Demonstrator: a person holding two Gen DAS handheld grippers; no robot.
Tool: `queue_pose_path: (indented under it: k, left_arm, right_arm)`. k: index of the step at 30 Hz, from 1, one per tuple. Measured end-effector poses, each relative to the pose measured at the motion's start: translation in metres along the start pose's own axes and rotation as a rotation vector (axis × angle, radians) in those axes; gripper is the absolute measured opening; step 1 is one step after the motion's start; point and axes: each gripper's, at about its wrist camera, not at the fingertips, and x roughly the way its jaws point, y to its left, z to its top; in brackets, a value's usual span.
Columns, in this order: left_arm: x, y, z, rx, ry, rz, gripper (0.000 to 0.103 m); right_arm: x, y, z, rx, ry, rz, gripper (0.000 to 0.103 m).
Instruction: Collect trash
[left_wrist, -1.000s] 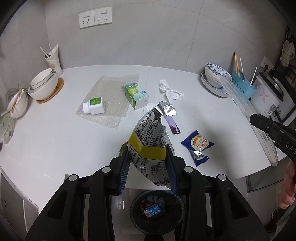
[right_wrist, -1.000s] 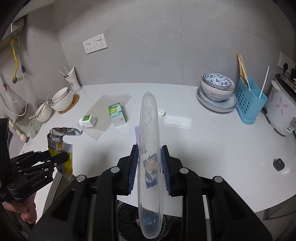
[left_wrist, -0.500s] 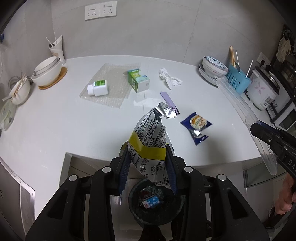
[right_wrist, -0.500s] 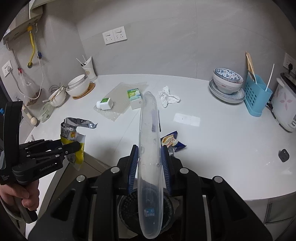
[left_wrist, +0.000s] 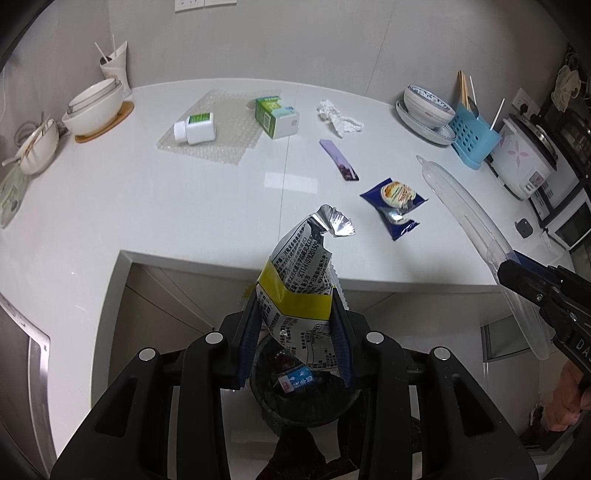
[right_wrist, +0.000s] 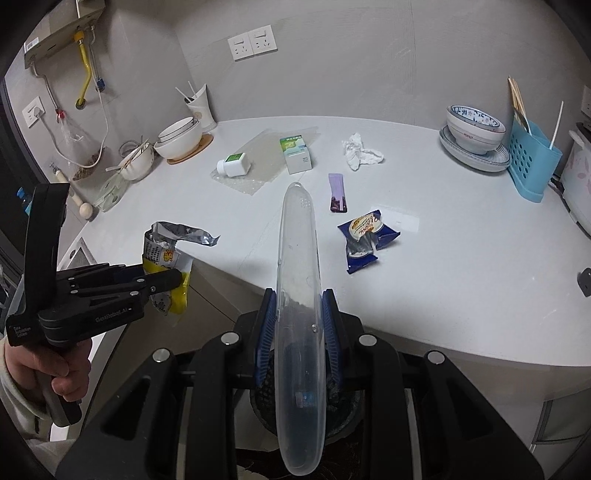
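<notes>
Here, the left gripper (left_wrist: 295, 332) clamps a torn snack bag (left_wrist: 301, 280) directly above the black bin (left_wrist: 303, 391) at 6 o'clock, below the counter (left_wrist: 147, 206) edge. At 3 o'clock, the right gripper (right_wrist: 297, 332) pinches a long clear plastic case (right_wrist: 299, 295), also over the bin. Best practice: center each item over the bin's mouth, then release one at a time so the long case drops in end-first.

White desk (left_wrist: 155, 206) holding a bubble-wrap sheet (left_wrist: 218, 142) under a white bottle (left_wrist: 195, 128), a green-white box (left_wrist: 276, 116), crumpled tissue (left_wrist: 338, 119), purple sachet (left_wrist: 339, 160), blue snack packet (left_wrist: 394, 207), stacked bowls (left_wrist: 94, 107), and a blue utensil rack (left_wrist: 475, 137).
</notes>
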Motion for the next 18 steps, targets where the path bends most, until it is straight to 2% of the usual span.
queue_pose_path:
  k: [18]
  left_arm:
    - [0.038,0.004,-0.061,0.006,0.078,-0.026,0.033]
  right_arm:
    - [0.027,0.014,-0.06,-0.065,0.116,0.042,0.025]
